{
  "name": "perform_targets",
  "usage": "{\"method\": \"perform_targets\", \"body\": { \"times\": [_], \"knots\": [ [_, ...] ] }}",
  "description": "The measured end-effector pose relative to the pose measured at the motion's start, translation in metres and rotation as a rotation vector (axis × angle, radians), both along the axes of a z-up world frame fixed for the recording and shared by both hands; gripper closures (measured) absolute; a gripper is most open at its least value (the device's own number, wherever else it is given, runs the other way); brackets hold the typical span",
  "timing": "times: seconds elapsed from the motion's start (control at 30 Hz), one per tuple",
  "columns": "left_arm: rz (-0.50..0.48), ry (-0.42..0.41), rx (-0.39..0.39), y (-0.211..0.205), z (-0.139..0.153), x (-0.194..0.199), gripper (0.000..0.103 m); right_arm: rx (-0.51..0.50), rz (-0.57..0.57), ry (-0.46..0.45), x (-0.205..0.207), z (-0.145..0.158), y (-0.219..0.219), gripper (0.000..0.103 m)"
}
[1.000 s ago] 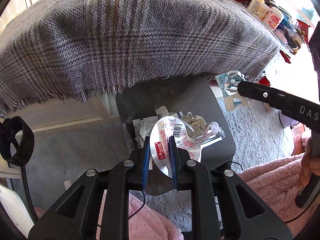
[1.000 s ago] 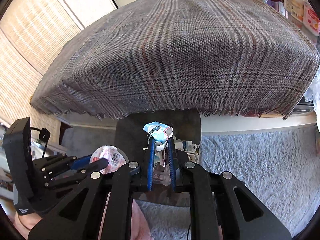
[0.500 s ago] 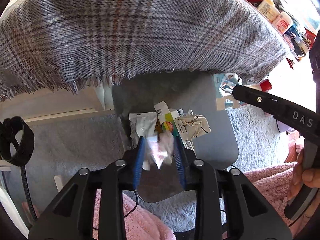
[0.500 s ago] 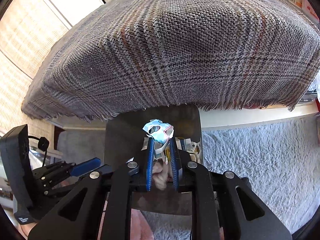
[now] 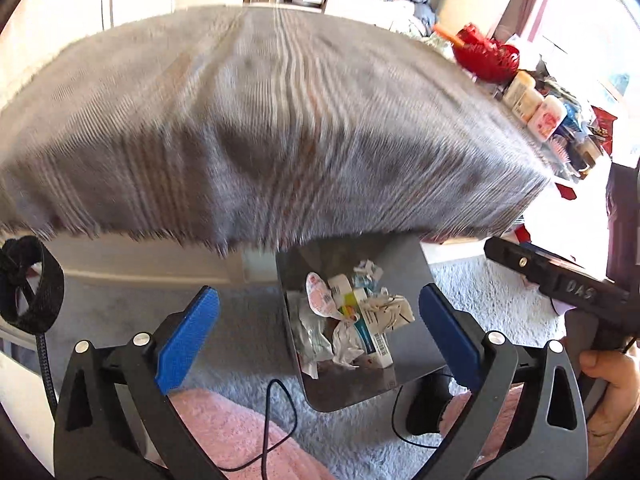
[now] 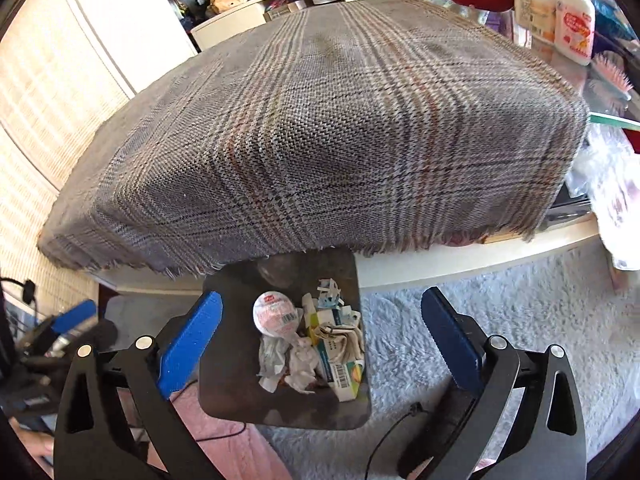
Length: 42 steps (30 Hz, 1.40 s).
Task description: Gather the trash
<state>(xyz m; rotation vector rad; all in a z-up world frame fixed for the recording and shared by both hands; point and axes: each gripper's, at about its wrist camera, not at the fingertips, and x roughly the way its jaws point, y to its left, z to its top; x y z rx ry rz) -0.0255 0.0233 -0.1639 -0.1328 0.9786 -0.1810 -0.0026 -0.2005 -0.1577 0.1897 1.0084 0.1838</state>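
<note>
Both the left claw (image 5: 318,328) and right claw (image 6: 320,334) gaped wide and empty above the dark bin (image 6: 224,360), its crumpled wrappers and cartons (image 6: 316,344) lying between their fingers.

Gripper (image 6: 320,332) spread above bin (image 6: 224,380) (trash (image 6: 312,344) inside)

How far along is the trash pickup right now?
Done: the bin on the rug holds a pile of wrappers, with the round foil lid and the crumpled blue wrapper lying on top. In hand: nothing; the left gripper and right gripper both hang over the bin with jaws wide open. Left: no loose trash shows on the plaid cloth.
</note>
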Motion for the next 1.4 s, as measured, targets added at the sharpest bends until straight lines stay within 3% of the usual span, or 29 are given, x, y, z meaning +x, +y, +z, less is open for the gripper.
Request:
{"method": "perform_targets", "body": {
  "times": [0.17, 0.37, 0.57, 0.9, 1.4],
  "knots": [
    [0.014, -0.091, 0.058, 0.001, 0.036, -0.016, 0.008, -0.079, 0.008, -0.106, -0.017, 0.040, -0.007, 0.003],
    [0.024, -0.224, 0.011, 0.010, 0.074, -0.036, 0.008, -0.090, 0.016, -0.386, -0.049, 0.108, -0.034, 0.003],
    [0.049, -0.295, 0.081, 0.001, 0.092, -0.041, 0.008, -0.091, -0.004, -0.528, -0.069, 0.129, -0.053, 0.003],
    [0.070, -0.348, 0.135, -0.009, 0.101, -0.048, 0.008, -0.068, -0.135, -0.502, -0.062, 0.116, -0.075, 0.003],
    [0.103, -0.331, 0.158, -0.006, 0.098, -0.052, 0.008, -0.105, -0.100, -0.512, -0.068, 0.116, -0.063, 0.003]
  ]
}}
